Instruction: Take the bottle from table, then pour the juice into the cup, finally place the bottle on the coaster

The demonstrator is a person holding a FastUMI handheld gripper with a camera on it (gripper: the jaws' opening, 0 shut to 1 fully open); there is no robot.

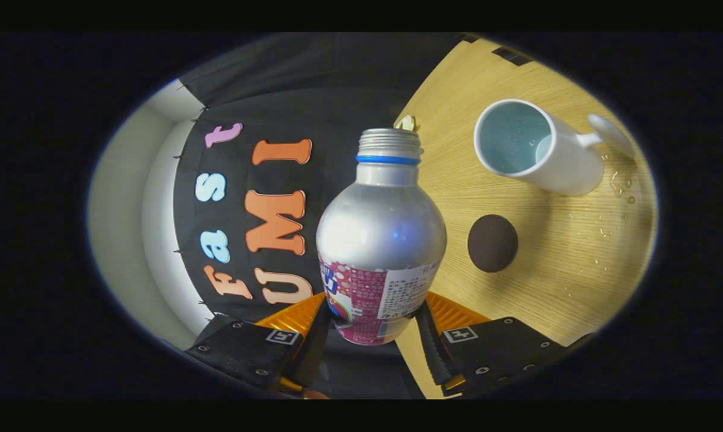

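Clamped between the two fingers of the gripper (373,327) is a silver aluminium bottle (380,240), its lower body pressed from both sides so that the jaws stand only as far apart as the bottle is wide. The bottle points away along the fingers, its threaded neck uncapped, with a blue ring just under the thread and a pink printed label wrapping the part nearest the fingers. It is held up off the table, and the whole scene sits tilted around it.

Beyond the fingers, on one side of the bottle, runs the light wooden table (553,264). On it stands a white mug (538,150) with a pale blue inside, its handle turned away from the bottle; whether any liquid lies in it is hard to tell, though a faint sheen shows near the bottom. Between mug and fingers, well apart from the mug, lies a round dark brown coaster (492,243), bare. Small water droplets (619,186) are scattered on the wood next to the mug. A small pale object (407,123) peeks out just past the bottle's mouth, too hidden to name.
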